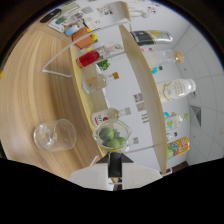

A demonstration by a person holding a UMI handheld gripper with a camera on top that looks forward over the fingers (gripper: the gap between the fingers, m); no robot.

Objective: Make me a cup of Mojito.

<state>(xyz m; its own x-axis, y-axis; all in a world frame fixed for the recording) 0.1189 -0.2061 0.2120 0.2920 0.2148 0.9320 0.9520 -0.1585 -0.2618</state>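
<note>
- Gripper (116, 172) fingers: hidden in shadow, spread impossible to tell.
- Lime jar (112, 136) just ahead; approach squarely.
- Clear of empty glass (55, 135) alongside.

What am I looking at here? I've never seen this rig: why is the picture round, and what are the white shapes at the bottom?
There is no robot arm: a person carries a handheld two-finger gripper, and a wide-angle camera on it gives the round view. The white shapes are its fingers. Just ahead of them stands a glass jar of limes and beside that an empty clear glass, both on a wooden counter. Beyond are shelves of bottles, including one with red liquid. A dark piece shows between the fingers; I can't identify it.
</note>
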